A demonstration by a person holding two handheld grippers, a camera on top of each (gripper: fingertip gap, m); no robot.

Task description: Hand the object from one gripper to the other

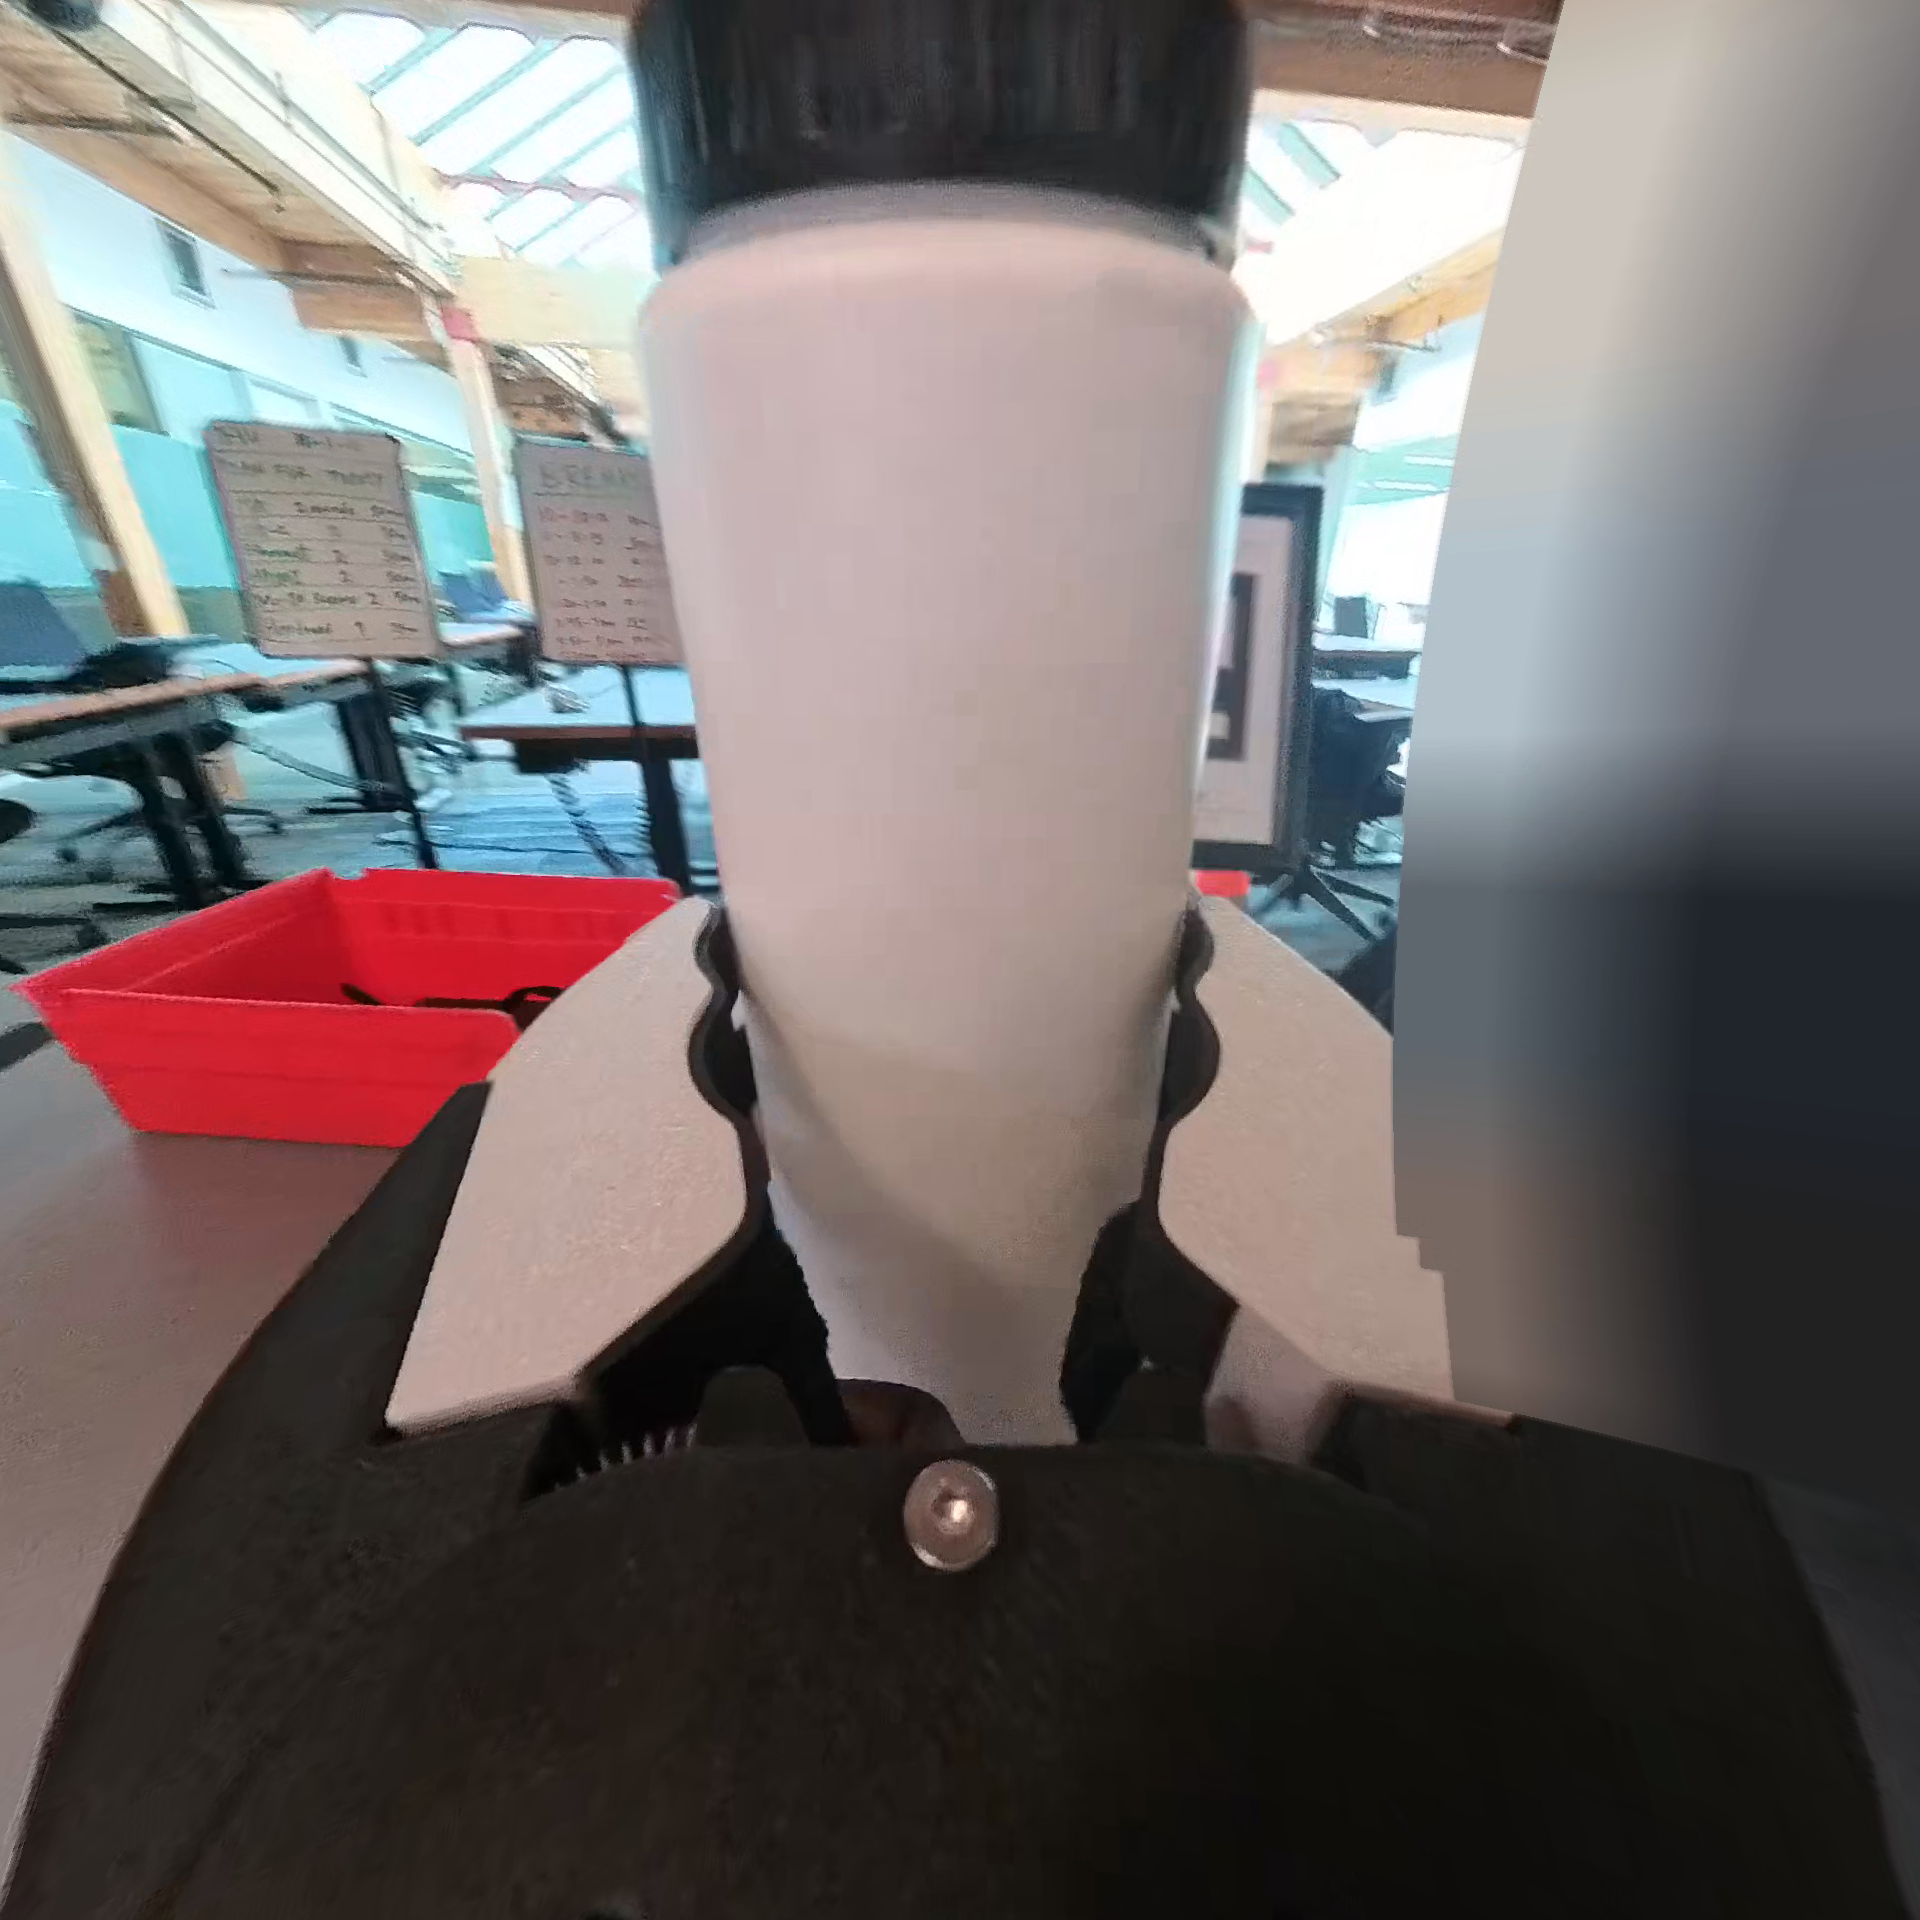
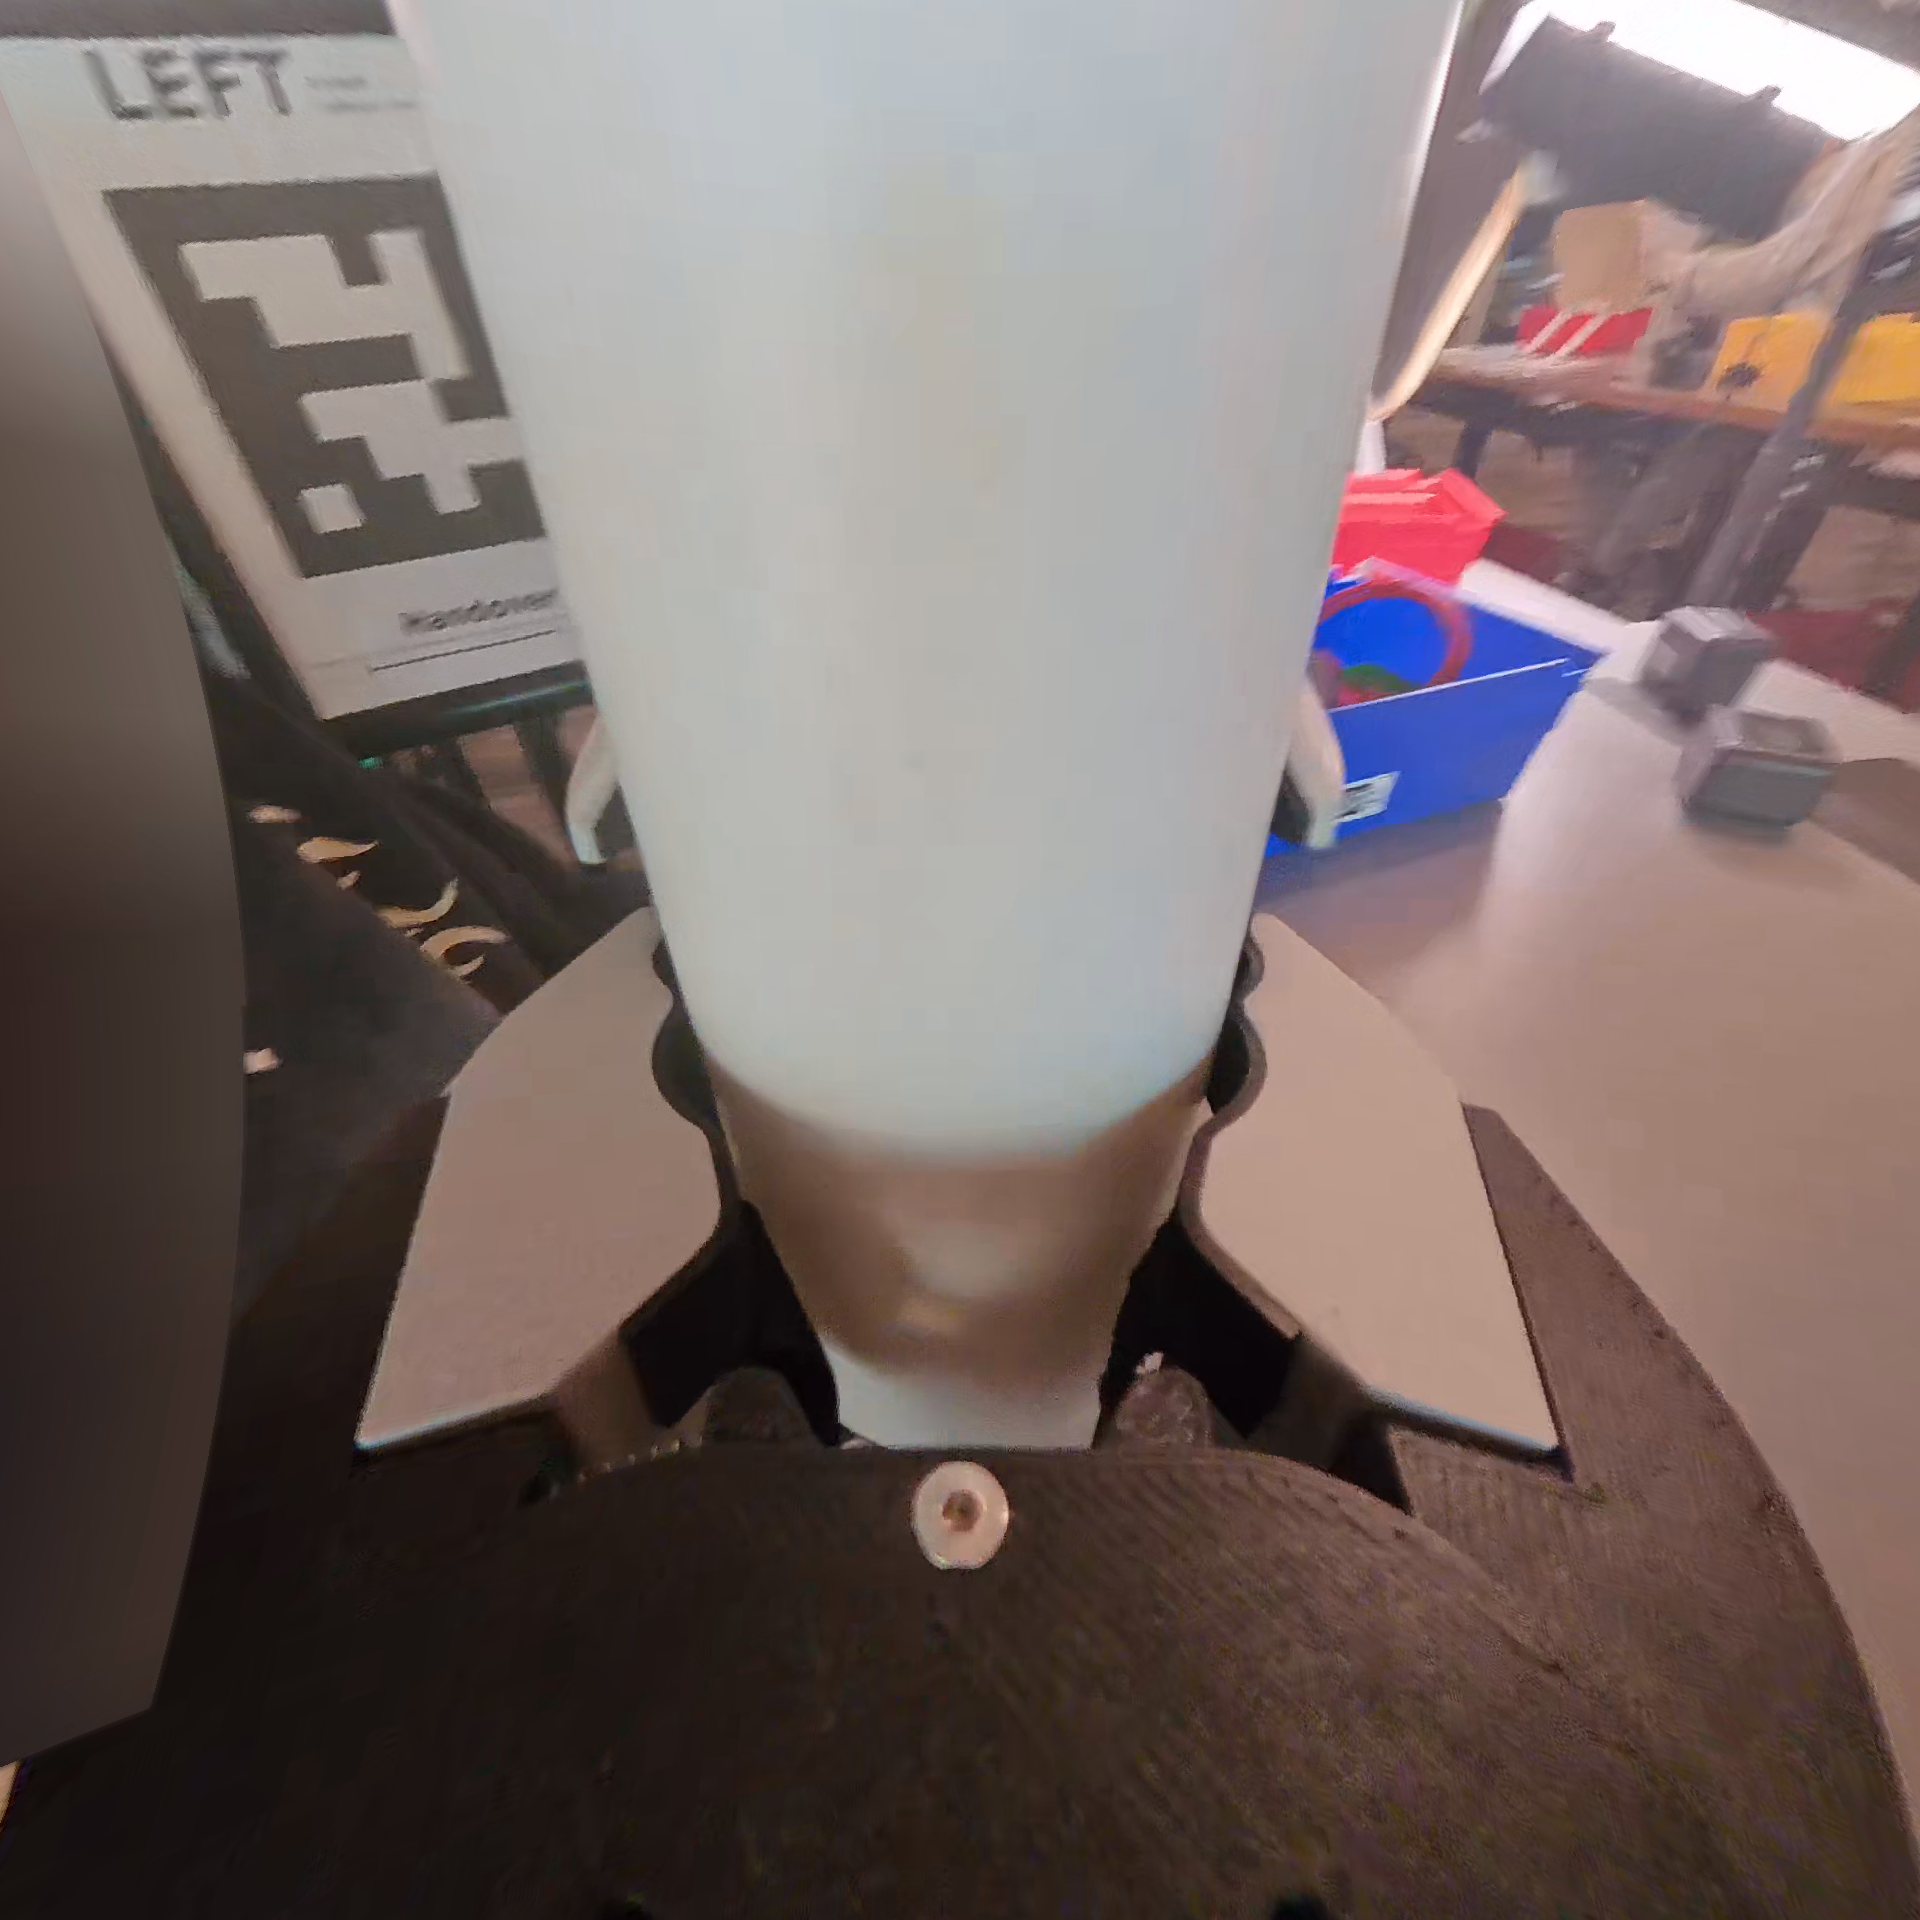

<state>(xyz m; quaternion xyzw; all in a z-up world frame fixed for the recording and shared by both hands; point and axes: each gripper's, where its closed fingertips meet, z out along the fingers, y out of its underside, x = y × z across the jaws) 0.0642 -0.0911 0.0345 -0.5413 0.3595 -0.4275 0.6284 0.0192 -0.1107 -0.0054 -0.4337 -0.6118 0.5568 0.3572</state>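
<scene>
A white bottle [image 1: 935,571] with a black cap [image 1: 935,104] stands between the two fingers of my left gripper [image 1: 956,997], which is shut on its lower body. In the right wrist view the same bottle [image 2: 935,520] shows its bare metal base band [image 2: 956,1216]. My right gripper [image 2: 956,1049] is shut on the bottle at that base end. The left gripper's pale fingertips [image 2: 587,790] show on both sides of the bottle farther up. The bottle is held in the air by both grippers.
A red bin [image 1: 291,1008] sits on the brown table [image 1: 156,1299] to the left. A blue bin [image 2: 1455,727] with coloured items and two small grey boxes [image 2: 1756,774] sit on the table [image 2: 1610,1039]. A black-and-white marker board [image 2: 312,395] stands behind. Spacing between my two grippers at the tips: around 5 cm.
</scene>
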